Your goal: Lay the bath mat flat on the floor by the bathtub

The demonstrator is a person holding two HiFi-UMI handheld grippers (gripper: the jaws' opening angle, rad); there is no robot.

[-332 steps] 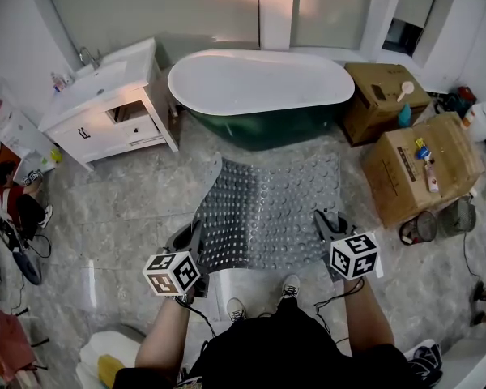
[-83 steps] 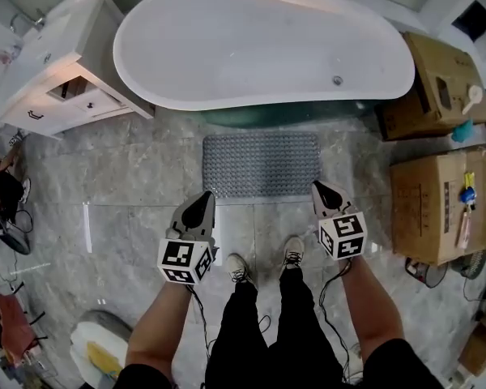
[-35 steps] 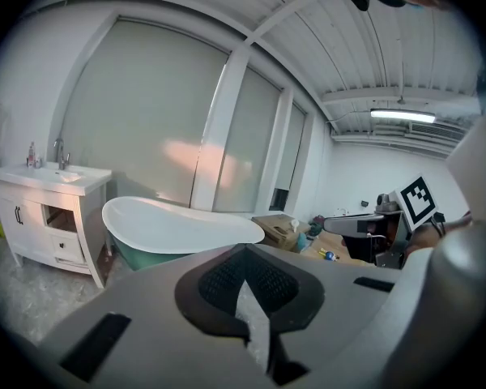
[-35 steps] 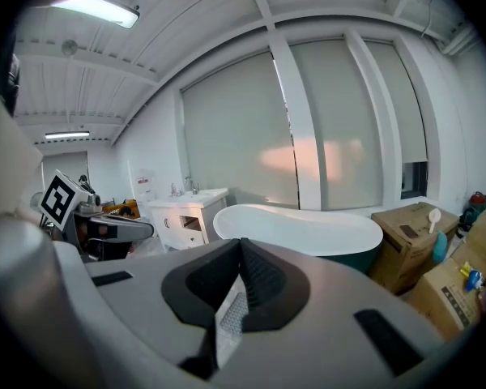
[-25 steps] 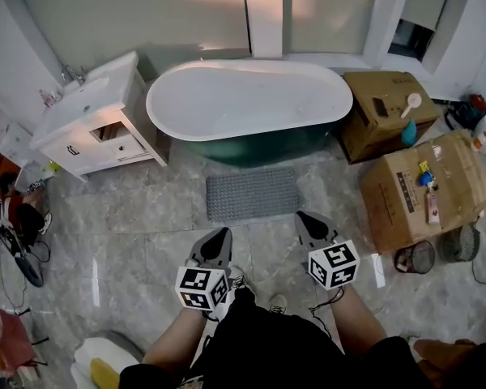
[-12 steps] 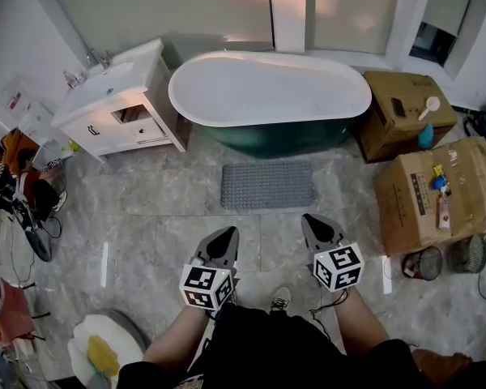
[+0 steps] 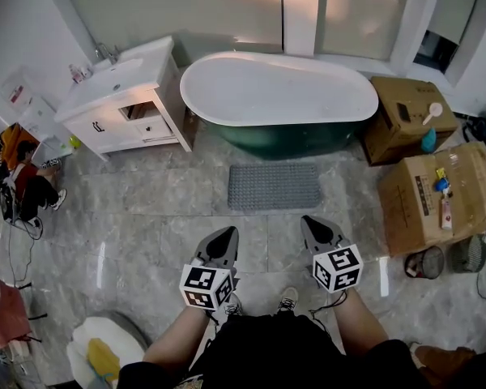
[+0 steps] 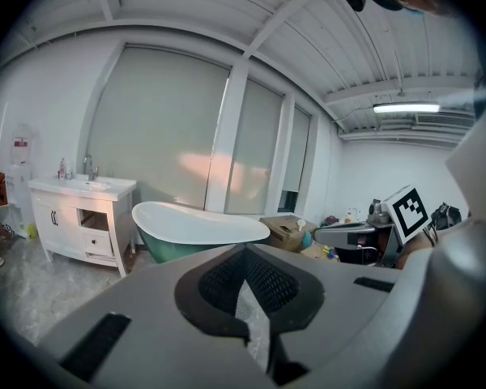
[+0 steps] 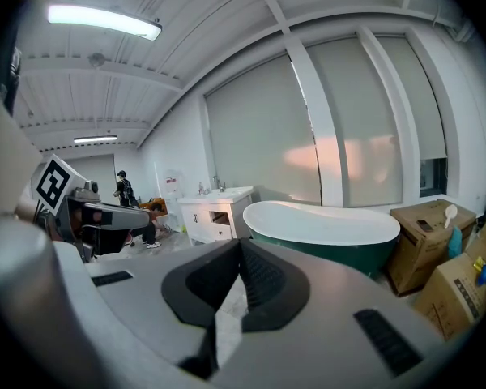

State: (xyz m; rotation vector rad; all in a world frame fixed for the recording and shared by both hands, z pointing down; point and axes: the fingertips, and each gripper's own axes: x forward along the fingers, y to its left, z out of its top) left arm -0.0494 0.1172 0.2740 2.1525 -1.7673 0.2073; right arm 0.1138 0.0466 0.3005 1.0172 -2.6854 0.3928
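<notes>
The grey studded bath mat (image 7: 274, 186) lies flat on the marble floor just in front of the green-and-white bathtub (image 7: 279, 91), its long side parallel to the tub. Neither gripper touches it. My left gripper (image 7: 223, 237) and right gripper (image 7: 312, 225) hover side by side over the floor, nearer to me than the mat, both shut and holding nothing. In the left gripper view the left gripper (image 8: 245, 254) points at the bathtub (image 8: 198, 225). The right gripper (image 9: 241, 254) likewise faces the bathtub (image 9: 332, 221). The mat is hidden in both gripper views.
A white vanity with sink (image 7: 121, 96) stands left of the tub. Cardboard boxes (image 7: 409, 116) (image 7: 441, 193) sit at the right, with wire baskets (image 7: 425, 262) beside them. My feet (image 7: 287, 301) are behind the grippers. A person (image 7: 28, 189) sits at the far left.
Several seconds ago both grippers held the mat up; it now lies flat by the tub and I stand farther back. Over the last second the grippers hardly moved and stay shut.
</notes>
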